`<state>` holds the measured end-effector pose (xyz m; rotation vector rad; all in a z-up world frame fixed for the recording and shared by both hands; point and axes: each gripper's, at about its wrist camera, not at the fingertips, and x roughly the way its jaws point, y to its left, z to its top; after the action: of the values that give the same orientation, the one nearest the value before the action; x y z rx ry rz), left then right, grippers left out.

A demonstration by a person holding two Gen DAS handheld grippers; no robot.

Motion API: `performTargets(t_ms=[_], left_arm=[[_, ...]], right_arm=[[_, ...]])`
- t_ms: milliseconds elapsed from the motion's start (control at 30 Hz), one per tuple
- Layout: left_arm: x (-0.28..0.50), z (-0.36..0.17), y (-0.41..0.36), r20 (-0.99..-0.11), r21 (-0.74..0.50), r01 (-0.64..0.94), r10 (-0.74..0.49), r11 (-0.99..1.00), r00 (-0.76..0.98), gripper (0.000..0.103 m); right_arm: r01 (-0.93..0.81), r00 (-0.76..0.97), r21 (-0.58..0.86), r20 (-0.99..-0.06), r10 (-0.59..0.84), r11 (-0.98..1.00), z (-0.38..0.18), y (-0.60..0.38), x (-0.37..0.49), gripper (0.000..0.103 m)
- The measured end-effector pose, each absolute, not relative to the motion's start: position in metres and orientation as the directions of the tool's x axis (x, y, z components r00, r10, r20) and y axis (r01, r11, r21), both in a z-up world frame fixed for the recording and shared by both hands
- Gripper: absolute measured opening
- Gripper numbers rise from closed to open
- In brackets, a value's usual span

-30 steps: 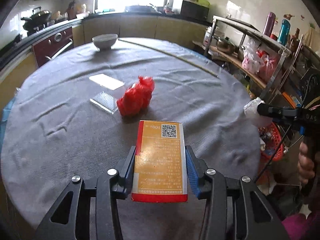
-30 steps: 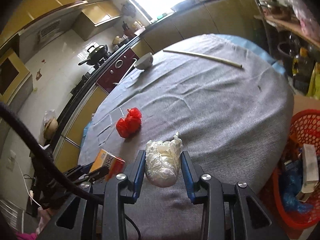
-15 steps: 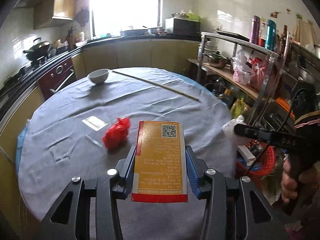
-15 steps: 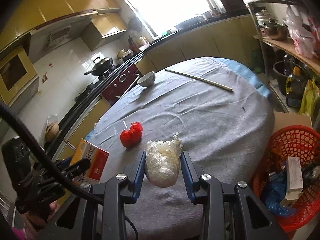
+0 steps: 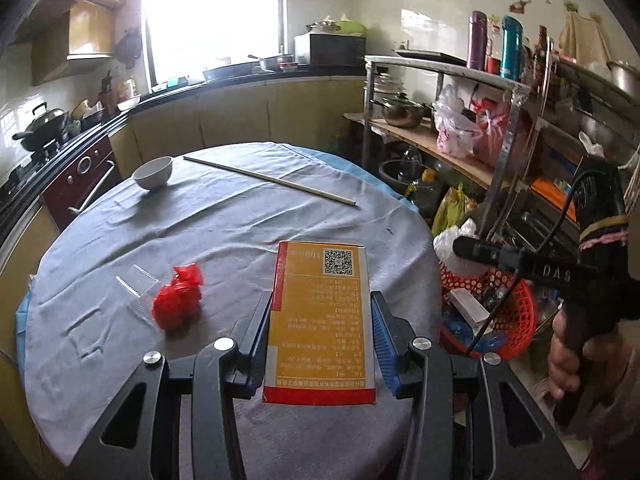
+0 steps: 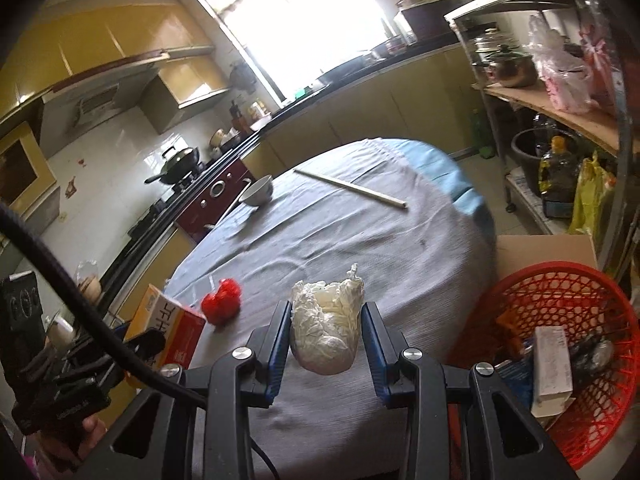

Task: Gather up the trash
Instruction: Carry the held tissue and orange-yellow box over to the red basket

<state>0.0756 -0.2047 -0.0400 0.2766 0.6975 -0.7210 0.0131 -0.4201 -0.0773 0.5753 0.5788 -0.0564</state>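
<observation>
My left gripper is shut on an orange carton with a QR code and holds it above the round grey-clothed table. My right gripper is shut on a crumpled white paper wad, held above the table's right edge near the red mesh trash basket. The basket holds a white box and other scraps. A red plastic bag and clear plastic wrappers lie on the table. The carton also shows in the right wrist view.
A white bowl and a long thin stick lie at the table's far side. A metal shelf rack with pots and bags stands right. A cardboard box sits behind the basket. Kitchen counters and a stove line the back.
Both grippers have risen and pulled back from the table with their loads. The right gripper has swung toward the red basket, which now shows more fully.
</observation>
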Motion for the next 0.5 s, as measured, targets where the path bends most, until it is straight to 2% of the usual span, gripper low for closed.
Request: performTargets(t_ms=[300,500], left_arm=[[0.070,-0.035,-0.224,-0.659,-0.003,0.718,-0.541,0.696,0.522,0.048],[0.069,-0.039,-0.238,-0.666,-0.016,0.734,-0.554,0.679,0.499,0.048]], right_arm=[[0.264,0.857,0.508,-0.514,0.043,0.820,-0.073,-0.451,-0.003,0.038],[0.308,0.844,0.496,-0.536,0.007,0.812,-0.077,-0.464,-0.020,0.038]])
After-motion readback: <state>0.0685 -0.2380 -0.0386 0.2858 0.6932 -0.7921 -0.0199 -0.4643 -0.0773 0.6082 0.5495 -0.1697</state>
